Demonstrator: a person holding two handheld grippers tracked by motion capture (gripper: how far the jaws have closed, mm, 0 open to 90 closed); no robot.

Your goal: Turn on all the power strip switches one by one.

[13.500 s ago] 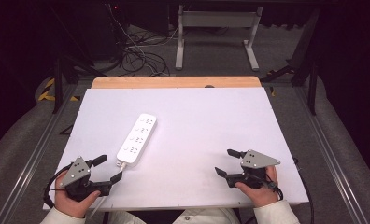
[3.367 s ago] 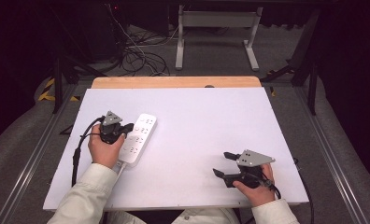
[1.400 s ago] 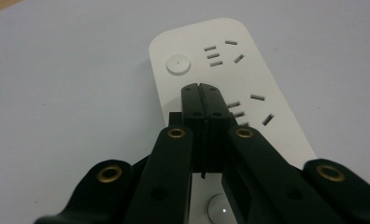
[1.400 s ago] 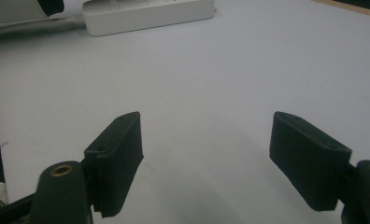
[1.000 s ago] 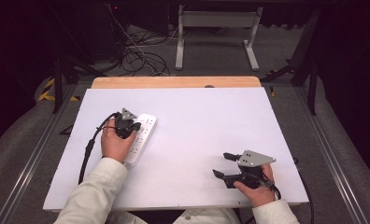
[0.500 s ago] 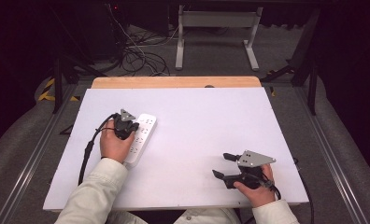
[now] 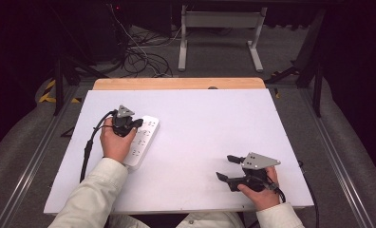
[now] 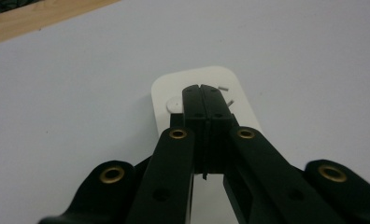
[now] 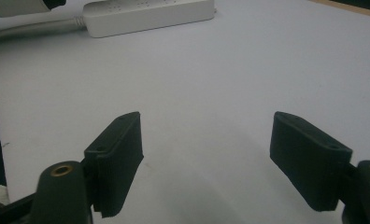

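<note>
A white power strip lies on the white table, left of centre. My left gripper hovers over its far end with both jaws pressed together. In the left gripper view the shut tips sit right above the strip's end, beside a round white button; whether they touch it I cannot tell. My right gripper rests near the table's front right, open, with nothing between its fingers. The strip appears far off in the right gripper view.
A grey cord runs from the strip's near end. A wooden strip borders the table's far edge. Beyond it stand a metal frame and loose cables on the floor.
Since 13.5 s ago my left gripper went from the front left corner to the power strip, then crept toward its far end. Over the last second it barely moved. The right gripper stayed put.
</note>
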